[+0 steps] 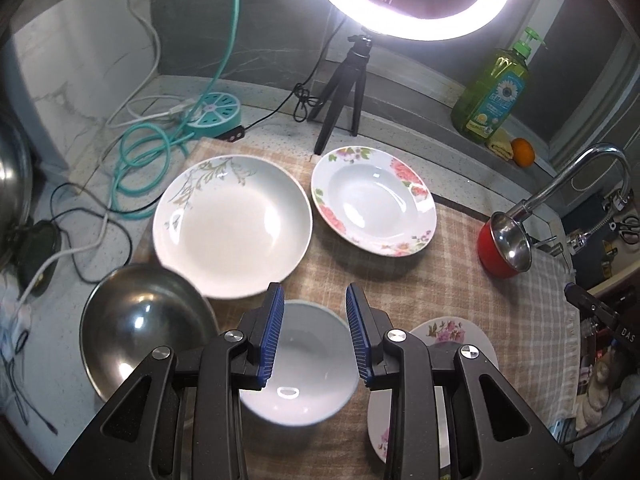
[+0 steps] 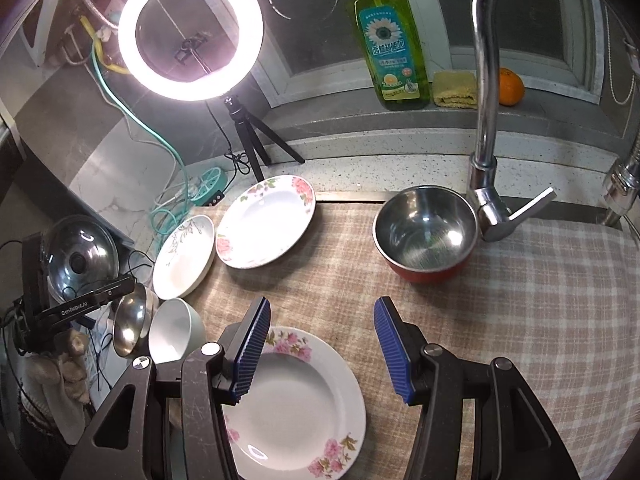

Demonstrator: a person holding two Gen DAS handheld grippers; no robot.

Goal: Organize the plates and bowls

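Plates (image 2: 294, 402), bowls (image 1: 298, 364) upright, openings facing up.

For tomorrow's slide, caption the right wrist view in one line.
Open right gripper hovers over a floral plate on the checked cloth.

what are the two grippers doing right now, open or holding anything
Left gripper: open, holding nothing, above the white bowl.
Right gripper: open, holding nothing, above the pink-flowered plate.
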